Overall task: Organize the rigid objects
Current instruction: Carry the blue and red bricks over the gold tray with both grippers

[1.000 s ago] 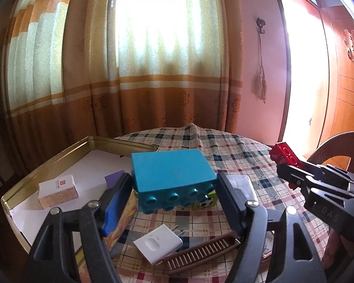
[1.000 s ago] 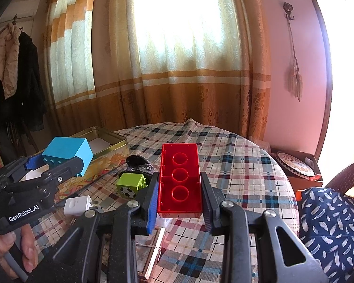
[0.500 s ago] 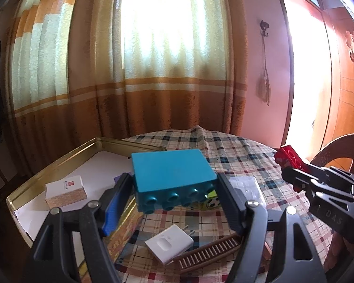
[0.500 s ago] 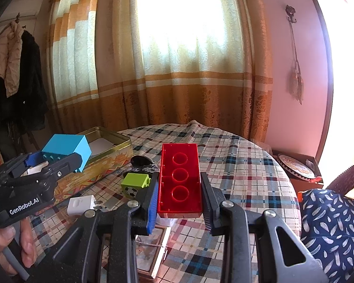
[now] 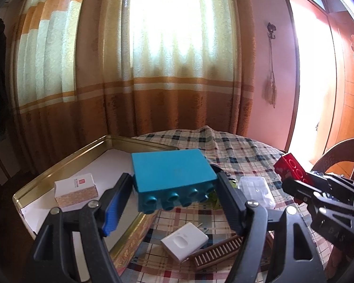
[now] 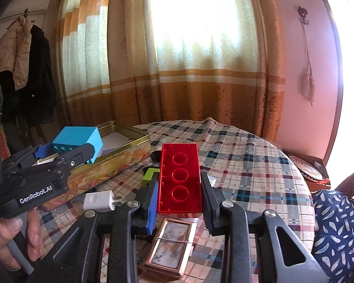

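Green toy block [image 6: 149,175] mostly hidden behind right tongs [image 6: 179,188]; dark object beyond it unreadable. Left tongs [image 5: 174,193] clamp one teal plastic studded brick [image 5: 172,172] above corner of gold metal tin [image 5: 59,165]; right tongs clamp one red translucent three-hole brick [image 6: 179,176] above plaid-cloth tabletop [image 6: 247,165]. One white charger plug [image 5: 184,244], one brown ribbed comb [image 5: 217,251], one clear plastic case [image 5: 257,189] on cloth; one small paper box [image 5: 76,189] in tin.

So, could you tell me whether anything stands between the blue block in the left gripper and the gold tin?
Nothing visible does: the blue block hangs over the gold tin's near edge, and only a small box lies farther inside.
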Available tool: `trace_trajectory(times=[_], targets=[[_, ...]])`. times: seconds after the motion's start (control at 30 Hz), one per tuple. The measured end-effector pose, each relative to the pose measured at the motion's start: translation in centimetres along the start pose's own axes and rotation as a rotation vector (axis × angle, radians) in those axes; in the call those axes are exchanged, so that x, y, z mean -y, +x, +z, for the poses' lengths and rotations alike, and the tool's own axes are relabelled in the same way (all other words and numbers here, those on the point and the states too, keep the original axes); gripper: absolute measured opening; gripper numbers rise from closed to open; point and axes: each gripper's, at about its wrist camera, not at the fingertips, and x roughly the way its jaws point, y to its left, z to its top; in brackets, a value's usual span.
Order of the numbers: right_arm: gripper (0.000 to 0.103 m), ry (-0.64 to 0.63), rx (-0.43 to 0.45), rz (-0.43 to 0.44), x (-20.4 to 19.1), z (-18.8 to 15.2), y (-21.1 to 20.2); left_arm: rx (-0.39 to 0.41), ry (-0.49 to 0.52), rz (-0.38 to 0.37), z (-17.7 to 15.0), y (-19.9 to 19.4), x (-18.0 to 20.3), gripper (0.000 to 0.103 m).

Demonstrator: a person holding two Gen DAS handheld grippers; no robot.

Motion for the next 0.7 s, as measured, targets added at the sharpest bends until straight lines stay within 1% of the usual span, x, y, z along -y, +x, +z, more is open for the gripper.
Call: trace_trajectory(times=[0.13, 0.3, 0.7], targets=[[0.034, 0.004, 0.001, 0.018, -0.5, 0.1, -0.1, -0.010, -0.014, 0.003, -0.1, 0.3, -0.8, 0.073], [0.034, -0.020, 0.000, 0.028, -1.6, 0.2, -0.2, -0.013, -0.031, 0.010, -0.1, 0.3, -1.6, 0.073], [0.034, -0.016, 0.001, 0.072, -2.8, 0.8, -0.1, -0.011, -0.038, 0.018, -0.3, -0.1, -2.4, 0.073]])
